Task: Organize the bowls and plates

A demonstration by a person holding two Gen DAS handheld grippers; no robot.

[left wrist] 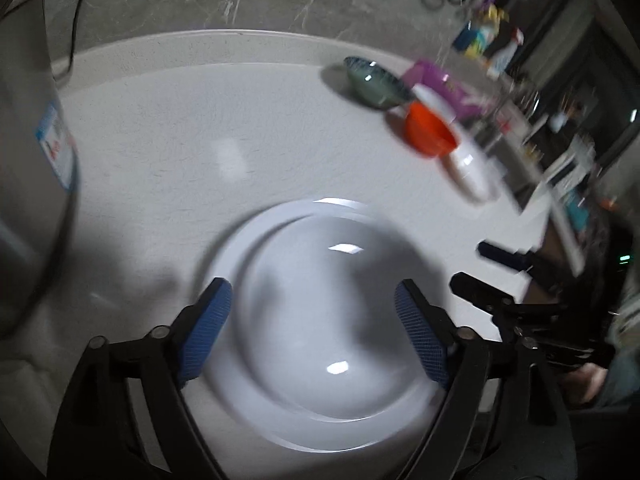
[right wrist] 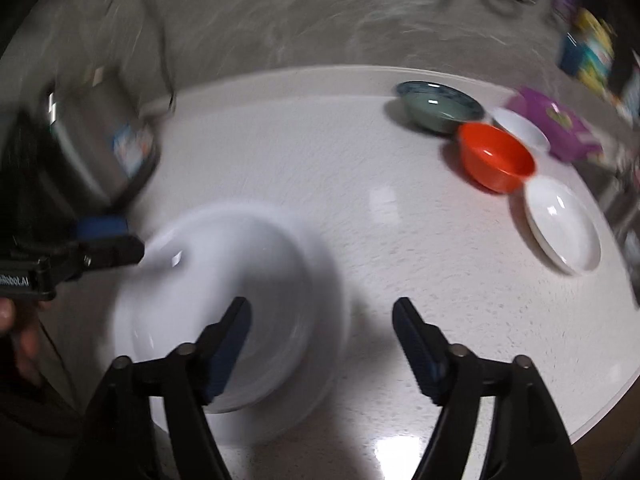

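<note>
Both tongs gape wide and hold nothing, the left gripper above the white plate lying on the round white table, the right gripper beside it, the bowls well apart at the far edge.

Your stacked white plates smear with motion blur, so their rims can't be separated. The grey metal appliance is cut off at left, and the colourful packages beyond are too blurred to identify.
</note>
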